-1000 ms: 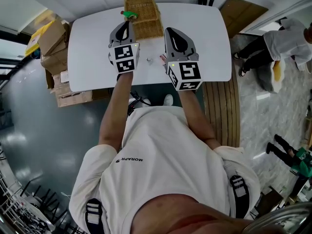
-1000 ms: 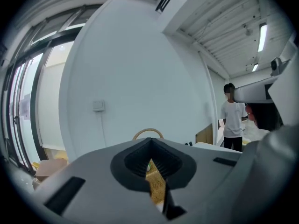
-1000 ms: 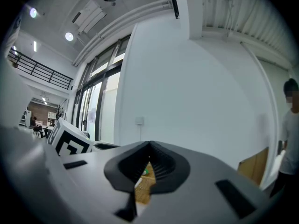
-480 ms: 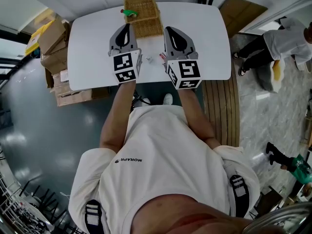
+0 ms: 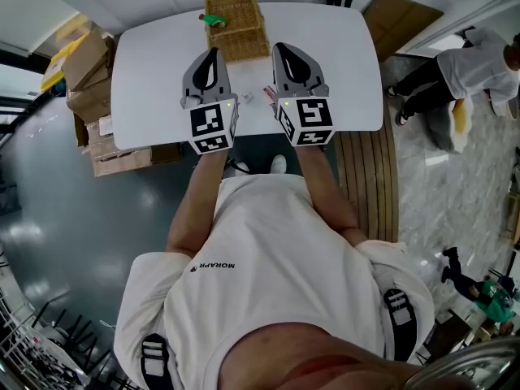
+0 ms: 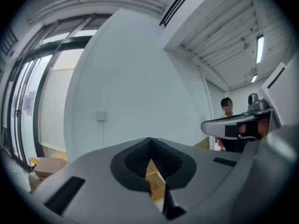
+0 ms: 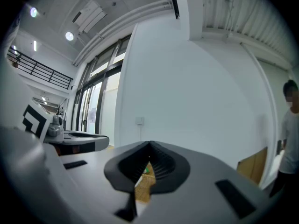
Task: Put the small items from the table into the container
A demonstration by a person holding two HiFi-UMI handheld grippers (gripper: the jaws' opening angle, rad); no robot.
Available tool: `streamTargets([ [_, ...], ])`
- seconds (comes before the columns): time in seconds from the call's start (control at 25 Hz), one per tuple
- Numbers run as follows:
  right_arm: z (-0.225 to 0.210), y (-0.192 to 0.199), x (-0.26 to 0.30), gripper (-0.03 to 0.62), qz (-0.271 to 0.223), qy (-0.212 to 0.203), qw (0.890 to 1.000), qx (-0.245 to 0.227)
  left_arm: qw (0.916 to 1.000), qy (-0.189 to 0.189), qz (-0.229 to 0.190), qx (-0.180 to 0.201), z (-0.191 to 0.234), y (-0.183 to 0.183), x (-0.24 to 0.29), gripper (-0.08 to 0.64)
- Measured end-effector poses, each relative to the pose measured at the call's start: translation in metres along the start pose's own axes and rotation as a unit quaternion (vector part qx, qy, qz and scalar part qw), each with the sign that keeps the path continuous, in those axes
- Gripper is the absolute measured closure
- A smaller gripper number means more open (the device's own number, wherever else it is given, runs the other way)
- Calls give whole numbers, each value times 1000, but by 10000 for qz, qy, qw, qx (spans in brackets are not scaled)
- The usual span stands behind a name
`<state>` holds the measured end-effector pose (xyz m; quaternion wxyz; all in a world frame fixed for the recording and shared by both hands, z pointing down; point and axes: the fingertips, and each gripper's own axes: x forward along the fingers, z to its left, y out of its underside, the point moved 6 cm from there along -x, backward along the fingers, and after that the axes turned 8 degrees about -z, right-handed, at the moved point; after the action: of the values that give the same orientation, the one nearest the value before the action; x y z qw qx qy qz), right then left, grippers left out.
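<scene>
A wicker basket [image 5: 236,23] stands at the far edge of the white table [image 5: 154,71], and a green item [image 5: 214,20] rests at its left rim. My left gripper [image 5: 212,54] is shut and empty, hovering short of the basket's near left corner. My right gripper [image 5: 287,52] hovers beside it to the right, jaws together, nothing in them. Two small items [image 5: 247,97] lie on the table between the two grippers. In the left gripper view only a strip of wicker [image 6: 155,178] shows through the closed jaws. The right gripper view shows wicker [image 7: 142,190] and a speck of green [image 7: 146,170].
Cardboard boxes [image 5: 85,63] are stacked off the table's left end. A brown board [image 5: 398,23] leans at the far right, with wooden slats [image 5: 370,185] on the floor by the table's right end. A person [image 5: 471,67] crouches further right.
My left gripper has drawn back from the basket's left rim toward me and risen a little, still shut. The green item stays at the rim. The right gripper has not moved.
</scene>
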<state>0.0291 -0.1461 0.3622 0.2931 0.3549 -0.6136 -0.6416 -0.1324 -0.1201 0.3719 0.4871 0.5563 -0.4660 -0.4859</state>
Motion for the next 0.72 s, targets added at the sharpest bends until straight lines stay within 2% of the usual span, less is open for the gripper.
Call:
streamTargets([
  [0.4, 2, 5, -4, 588, 34, 8, 10000, 27, 9999, 103, 26, -81, -10, 7, -9, 557],
  [0.72, 0, 8, -11, 588, 85, 61, 9999, 35, 9989, 198, 371, -184, -21, 34, -10, 557],
])
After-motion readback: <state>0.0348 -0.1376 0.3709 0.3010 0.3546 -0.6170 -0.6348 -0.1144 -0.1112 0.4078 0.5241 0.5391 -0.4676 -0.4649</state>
